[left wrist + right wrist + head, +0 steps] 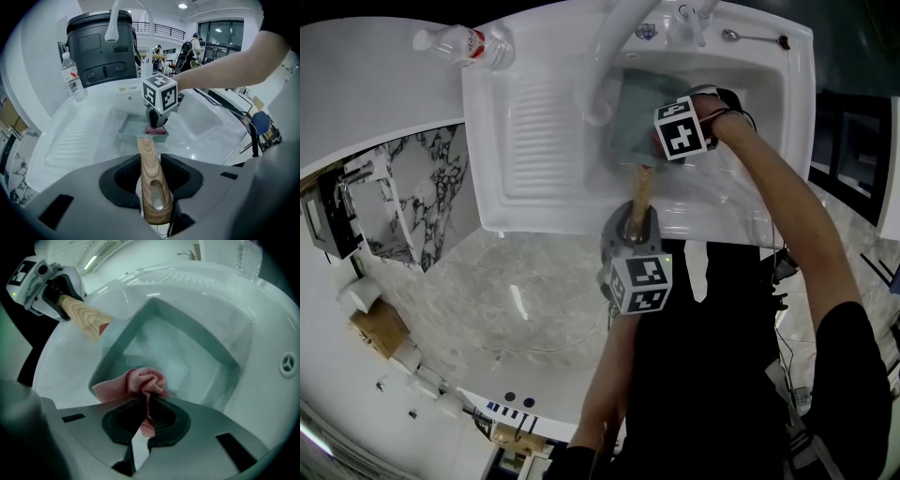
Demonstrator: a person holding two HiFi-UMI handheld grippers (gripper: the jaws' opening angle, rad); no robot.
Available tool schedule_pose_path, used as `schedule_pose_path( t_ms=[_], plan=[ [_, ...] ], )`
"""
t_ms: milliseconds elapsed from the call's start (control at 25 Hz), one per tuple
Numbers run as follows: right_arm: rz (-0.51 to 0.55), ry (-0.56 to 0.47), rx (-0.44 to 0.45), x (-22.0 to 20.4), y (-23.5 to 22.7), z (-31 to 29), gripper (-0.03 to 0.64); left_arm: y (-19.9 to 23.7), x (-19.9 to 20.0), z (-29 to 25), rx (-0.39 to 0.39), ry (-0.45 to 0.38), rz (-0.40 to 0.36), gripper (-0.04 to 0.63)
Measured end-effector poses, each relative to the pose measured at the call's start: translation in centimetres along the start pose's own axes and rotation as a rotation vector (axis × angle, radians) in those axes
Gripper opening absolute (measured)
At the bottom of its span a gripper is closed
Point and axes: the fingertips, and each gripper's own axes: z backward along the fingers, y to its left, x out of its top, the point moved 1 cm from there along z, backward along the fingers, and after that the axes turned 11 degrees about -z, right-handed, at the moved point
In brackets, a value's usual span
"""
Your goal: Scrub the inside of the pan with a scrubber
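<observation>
A square grey-green pan (630, 114) sits in the white sink basin (769, 103), its wooden handle (639, 199) pointing toward me. My left gripper (634, 234) is shut on that handle (151, 178), which runs between the jaws up to the pan (133, 131). My right gripper (664, 142) points steeply down into the pan, shut on a crumpled pink cloth scrubber (140, 382). The cloth bunches against the pan's near wall, above the wet, foamy floor (183, 352). In the left gripper view the pink cloth (156, 131) shows under the right gripper's marker cube (160, 93).
A clear water bottle (462, 43) lies at the sink's back left corner. The white faucet (614, 47) arches over the basin. A ribbed drainboard (539, 131) lies left of the pan. A spoon (752, 37) rests on the back rim. An overflow hole (287, 365) marks the basin wall.
</observation>
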Motion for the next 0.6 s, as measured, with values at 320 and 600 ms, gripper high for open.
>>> schedule_pose_path(
  t_ms=[320,600],
  plan=[
    [-0.11,0.049,-0.255,-2.5,-5.7,-0.7,0.036,0.0,0.0,0.0,-0.001,0.002,0.0,0.15],
    [-0.132,0.07,-0.429,-3.5,-8.3,-0.9,0.035,0.0,0.0,0.1,-0.007,0.005,-0.002,0.15]
  ],
)
